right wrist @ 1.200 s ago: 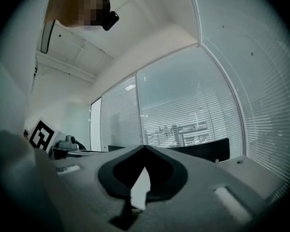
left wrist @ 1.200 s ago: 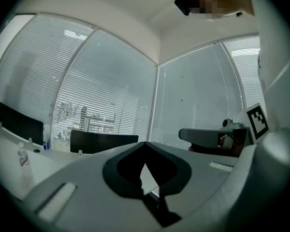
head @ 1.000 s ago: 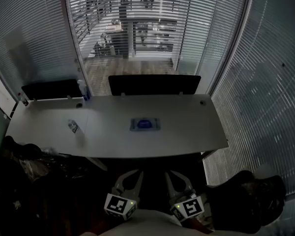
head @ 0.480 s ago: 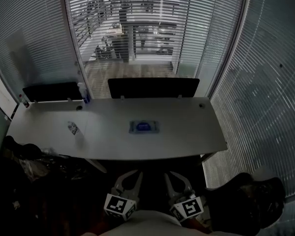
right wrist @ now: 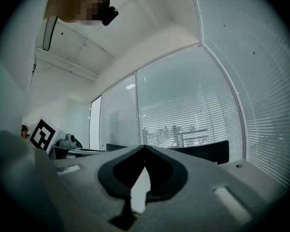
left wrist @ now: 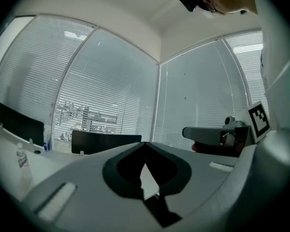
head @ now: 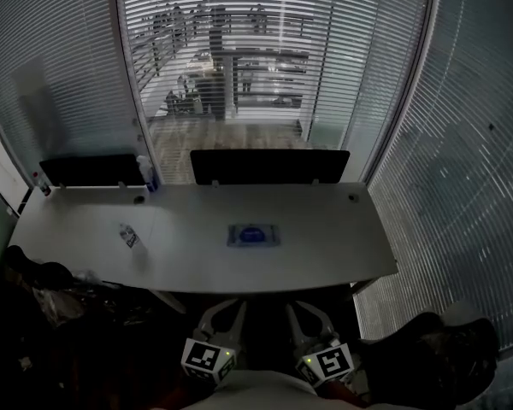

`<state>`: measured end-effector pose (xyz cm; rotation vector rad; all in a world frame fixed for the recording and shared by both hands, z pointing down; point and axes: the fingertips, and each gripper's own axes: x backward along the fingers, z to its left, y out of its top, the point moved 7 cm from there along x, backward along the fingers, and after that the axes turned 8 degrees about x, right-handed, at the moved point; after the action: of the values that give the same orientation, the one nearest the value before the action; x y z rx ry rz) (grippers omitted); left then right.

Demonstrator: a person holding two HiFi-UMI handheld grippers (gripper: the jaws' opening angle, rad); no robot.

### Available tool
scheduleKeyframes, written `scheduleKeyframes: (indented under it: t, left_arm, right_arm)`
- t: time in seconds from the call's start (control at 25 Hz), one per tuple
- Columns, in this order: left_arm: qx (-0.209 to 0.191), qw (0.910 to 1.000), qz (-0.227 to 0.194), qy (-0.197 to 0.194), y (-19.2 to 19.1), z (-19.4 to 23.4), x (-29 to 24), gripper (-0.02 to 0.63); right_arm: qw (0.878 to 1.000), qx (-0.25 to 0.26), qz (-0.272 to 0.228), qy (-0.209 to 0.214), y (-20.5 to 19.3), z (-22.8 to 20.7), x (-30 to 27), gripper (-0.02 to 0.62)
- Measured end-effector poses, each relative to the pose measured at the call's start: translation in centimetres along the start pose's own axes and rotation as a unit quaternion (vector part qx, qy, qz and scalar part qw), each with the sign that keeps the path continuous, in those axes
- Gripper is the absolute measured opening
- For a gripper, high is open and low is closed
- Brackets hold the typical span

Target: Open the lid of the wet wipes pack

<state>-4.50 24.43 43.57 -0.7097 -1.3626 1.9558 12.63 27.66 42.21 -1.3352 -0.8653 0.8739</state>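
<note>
**Surface:** one long white desk point(head: 325, 229), bare over most of its top. Two black panels stand upright along its far edge, one at the middle point(head: 269, 166) and one at the left point(head: 90, 169).

**Room:** glass walls on three sides, all covered by closed slatted blinds point(head: 60, 75). Railings and furniture show dimly through the middle pane.

**Items on the desk:**
- Wet wipes pack point(head: 254, 235): lies flat near the middle of the desk, lid down, well apart from both grippers.
- Small clear bottle point(head: 128, 236): stands left of the pack.
- Taller bottle point(head: 145, 176): stands at the far edge, beside the left panel.

**Tools:**
- Left gripper point(head: 225, 307): held short of the desk's near edge, jaws pressed together, nothing between them.
- Right gripper point(head: 306, 307): just beside the left one, jaws likewise closed and empty.

**Writing:** the pack has a blue oval patch whose print is too small to read. The small bottle's label is also unreadable. The gripper cubes carry black-and-white square markers only.
</note>
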Motion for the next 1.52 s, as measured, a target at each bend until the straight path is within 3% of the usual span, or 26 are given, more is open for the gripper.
scheduleKeyframes:
  t: [0.24, 0.52, 0.88, 1.2, 1.4, 1.52]
  left_arm:
    - [0.008, 0.9998, -0.015, -0.009, 0.7, 3.2, -2.7, 0.003]
    - [0.026, 0.9996, 0.006, -0.012, 1.2, 7.9, -7.1, 0.003]
    - [0.023, 0.9995, 0.008, -0.017, 5.2, 13.6, -12.9, 0.003]
    - [0.023, 0.9995, 0.008, -0.021, 4.9, 20.9, -17.2, 0.003]
    - [0.023, 0.9994, -0.002, -0.026, 7.8, 22.7, -19.1, 0.003]
    - [0.021, 0.9994, 0.000, -0.028, 7.4, 23.9, -20.2, 0.003]
  right_arm:
    - [1.000, 0.011, 0.007, 0.001, -0.5, -0.7, -4.3, 0.000]
    - [1.000, 0.004, 0.018, -0.002, -0.7, -2.3, -10.8, 0.000]
    - [0.999, -0.001, 0.032, -0.007, -0.6, -4.5, -19.2, 0.000]
    - [0.999, -0.003, 0.035, -0.012, -1.8, -5.4, -27.4, 0.000]
    - [0.999, 0.004, 0.032, -0.015, -1.6, -6.0, -30.8, 0.000]
    - [0.999, 0.007, 0.028, -0.019, -2.0, -6.4, -32.1, 0.000]
